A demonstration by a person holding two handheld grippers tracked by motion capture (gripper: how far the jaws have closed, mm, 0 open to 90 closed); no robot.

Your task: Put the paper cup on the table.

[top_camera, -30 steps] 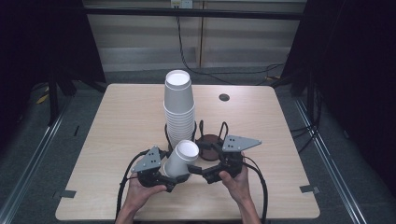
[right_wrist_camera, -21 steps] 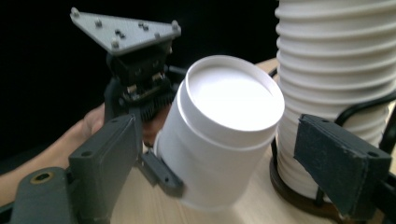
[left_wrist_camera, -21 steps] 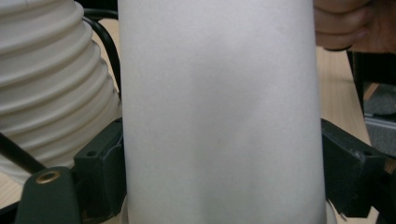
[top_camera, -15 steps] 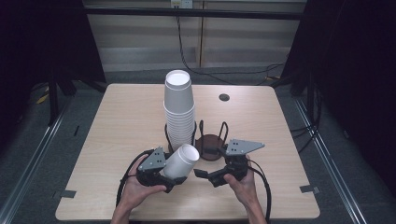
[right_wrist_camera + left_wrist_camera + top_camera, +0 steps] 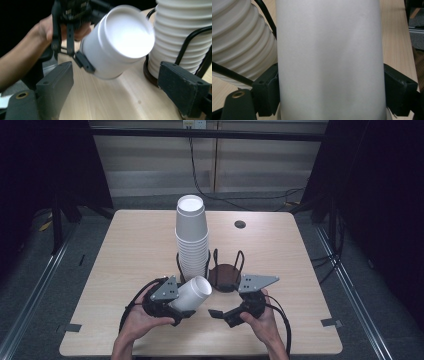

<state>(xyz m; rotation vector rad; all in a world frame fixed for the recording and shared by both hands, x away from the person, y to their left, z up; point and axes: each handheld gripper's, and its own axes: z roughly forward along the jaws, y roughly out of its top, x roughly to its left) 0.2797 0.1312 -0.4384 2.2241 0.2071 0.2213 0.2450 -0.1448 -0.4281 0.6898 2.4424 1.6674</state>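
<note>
A white paper cup (image 5: pixel 192 294) lies tilted between the jaws of my left gripper (image 5: pixel 181 304), which is shut on its wall, its closed base pointing up and to the right. In the left gripper view the cup's wall (image 5: pixel 329 60) sits pressed between both pads (image 5: pixel 268 92). My right gripper (image 5: pixel 222 314) hovers open just right of the cup, with nothing between its jaws. In the right gripper view the cup's base (image 5: pixel 125 37) faces that camera beyond the open right gripper (image 5: pixel 115 92). A tall stack of white cups (image 5: pixel 191 235) stands in a black wire holder behind.
An empty black wire holder (image 5: pixel 225 275) with a dark round base stands right of the stack, just beyond the right gripper. A small black disc (image 5: pixel 240 224) sits at the back of the wooden table (image 5: pixel 125 250). Dark floor and cables surround the table.
The left gripper has tipped the cup from nearly upright to leaning right. The right gripper has drawn a little away from it, to the right.
</note>
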